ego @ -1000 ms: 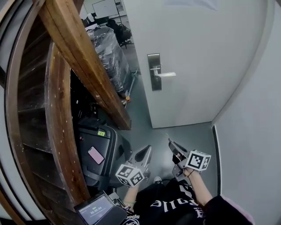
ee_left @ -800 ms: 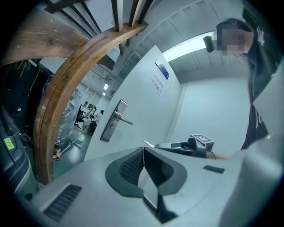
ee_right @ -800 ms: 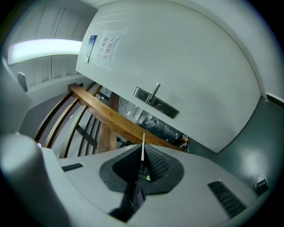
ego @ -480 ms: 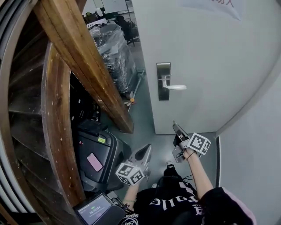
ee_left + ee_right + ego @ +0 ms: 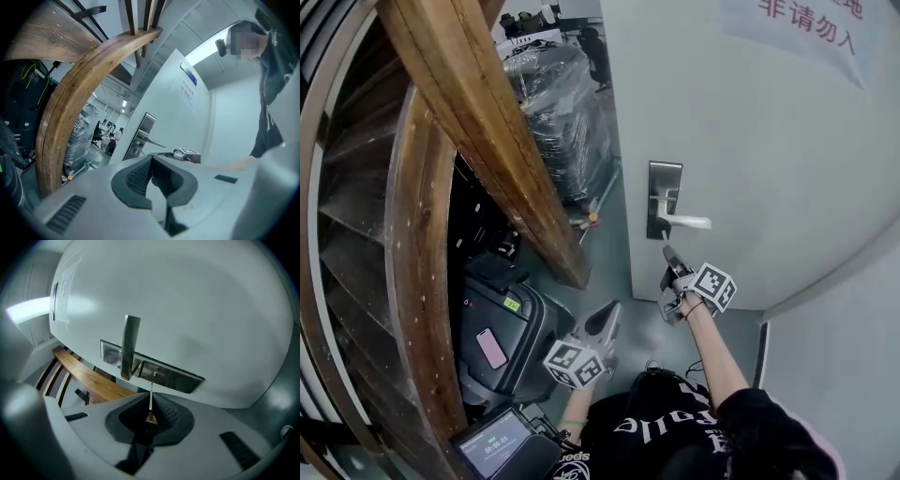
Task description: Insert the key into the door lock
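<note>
A white door carries a steel lock plate (image 5: 664, 199) with a lever handle (image 5: 685, 221). My right gripper (image 5: 668, 253) is raised just below that plate, shut on a thin key (image 5: 150, 398). The key's blade points at the round keyhole (image 5: 156, 375) in the plate (image 5: 180, 380), its tip a short way off; the handle (image 5: 129, 347) sticks out to the left of it. My left gripper (image 5: 607, 319) hangs lower and left, away from the door, its jaws shut with nothing in them (image 5: 151, 158). From there the lock plate (image 5: 142, 134) shows far off.
A heavy wooden stair beam (image 5: 484, 122) slants down at the left. A black case (image 5: 511, 328) with a pink phone (image 5: 491, 349) sits under it, and a wrapped pallet (image 5: 563, 108) stands behind. A paper notice (image 5: 811, 33) hangs on the door. A white wall (image 5: 844, 356) closes the right side.
The person has stepped closer to the door. My right gripper has risen with the key from floor height to just under the lock plate. The left gripper has stayed low.
</note>
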`<control>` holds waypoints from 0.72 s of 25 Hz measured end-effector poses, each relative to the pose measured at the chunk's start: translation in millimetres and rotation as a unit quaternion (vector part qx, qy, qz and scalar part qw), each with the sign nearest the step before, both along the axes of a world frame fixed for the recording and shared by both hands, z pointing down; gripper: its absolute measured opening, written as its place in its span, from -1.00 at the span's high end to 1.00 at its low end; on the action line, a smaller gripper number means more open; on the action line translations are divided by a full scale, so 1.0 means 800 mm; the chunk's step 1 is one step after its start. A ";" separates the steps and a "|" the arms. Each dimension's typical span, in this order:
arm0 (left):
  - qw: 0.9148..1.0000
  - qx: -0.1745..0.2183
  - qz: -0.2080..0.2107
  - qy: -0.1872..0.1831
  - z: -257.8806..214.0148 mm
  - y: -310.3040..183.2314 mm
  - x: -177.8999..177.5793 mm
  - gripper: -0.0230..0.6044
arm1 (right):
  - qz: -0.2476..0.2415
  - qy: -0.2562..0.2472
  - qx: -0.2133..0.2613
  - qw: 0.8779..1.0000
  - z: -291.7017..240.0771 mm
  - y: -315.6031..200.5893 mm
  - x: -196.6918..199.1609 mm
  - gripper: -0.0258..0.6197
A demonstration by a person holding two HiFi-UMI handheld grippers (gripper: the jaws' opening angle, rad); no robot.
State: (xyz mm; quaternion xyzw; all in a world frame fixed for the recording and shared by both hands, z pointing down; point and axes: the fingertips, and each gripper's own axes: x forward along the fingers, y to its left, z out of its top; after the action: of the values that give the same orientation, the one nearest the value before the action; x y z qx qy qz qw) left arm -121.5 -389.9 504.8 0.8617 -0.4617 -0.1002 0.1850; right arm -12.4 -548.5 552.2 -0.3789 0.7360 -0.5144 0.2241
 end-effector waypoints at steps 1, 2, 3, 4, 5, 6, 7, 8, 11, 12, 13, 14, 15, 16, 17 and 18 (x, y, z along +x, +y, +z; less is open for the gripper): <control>1.000 -0.001 -0.003 -0.002 0.001 -0.003 0.000 0.91 | 0.002 -0.004 -0.003 1.000 0.002 -0.010 -0.001 0.82; 1.000 -0.004 -0.007 -0.004 0.002 -0.005 -0.002 0.91 | 0.004 -0.008 -0.006 1.000 0.003 -0.019 -0.002 0.82; 1.000 -0.007 -0.011 -0.005 0.003 -0.006 -0.005 0.91 | 0.006 -0.011 -0.009 1.000 0.005 -0.026 -0.003 0.82; 1.000 -0.010 -0.016 -0.006 0.006 -0.007 -0.008 0.91 | 0.008 -0.016 -0.012 1.000 0.006 -0.033 -0.003 0.82; 1.000 -0.013 -0.022 -0.007 0.008 -0.008 -0.012 0.91 | 0.010 -0.022 -0.014 1.000 0.007 -0.038 -0.004 0.82; 0.999 -0.016 -0.027 -0.008 0.010 -0.008 -0.017 0.91 | 0.011 -0.029 -0.016 0.999 0.008 -0.043 -0.004 0.82; 0.999 -0.019 -0.032 -0.009 0.012 -0.008 -0.021 0.91 | 0.010 -0.036 -0.017 0.999 0.008 -0.046 -0.006 0.82; 0.999 -0.021 -0.036 -0.011 0.014 -0.008 -0.024 0.91 | 0.008 -0.040 -0.017 0.999 0.009 -0.048 -0.007 0.82; 0.999 -0.027 -0.045 -0.014 0.018 -0.009 -0.032 0.91 | 0.007 -0.059 -0.018 0.998 0.010 -0.051 -0.013 0.82; 0.998 -0.029 -0.046 -0.015 0.019 -0.009 -0.033 0.91 | 0.013 -0.074 -0.021 0.997 0.010 -0.052 -0.014 0.82; 0.998 -0.030 -0.046 -0.015 0.020 -0.009 -0.033 0.91 | 0.020 -0.096 -0.027 0.995 0.010 -0.054 -0.014 0.82; 0.998 -0.032 -0.045 -0.015 0.021 -0.009 -0.033 0.91 | 0.028 -0.119 -0.034 0.992 0.011 -0.056 -0.013 0.82; 0.998 -0.033 -0.044 -0.016 0.022 -0.009 -0.031 0.91 | 0.035 -0.138 -0.040 0.989 0.012 -0.059 -0.013 0.82; 0.998 -0.035 -0.042 -0.017 0.024 -0.008 -0.030 0.91 | 0.039 -0.147 -0.042 0.987 0.013 -0.061 -0.015 0.82; 0.998 -0.036 -0.040 -0.018 0.026 -0.008 -0.028 0.91 | 0.042 -0.145 -0.040 0.988 0.014 -0.064 -0.016 0.82; 0.998 -0.038 -0.037 -0.018 0.028 -0.007 -0.027 0.91 | 0.042 -0.136 -0.037 0.989 0.014 -0.066 -0.018 0.82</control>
State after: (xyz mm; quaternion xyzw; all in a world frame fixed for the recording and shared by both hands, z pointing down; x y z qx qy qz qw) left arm -143.2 -395.6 527.1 0.8380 -0.5003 -0.0738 0.2049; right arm -27.0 -601.6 563.5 -0.3435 0.6628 -0.5781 0.3295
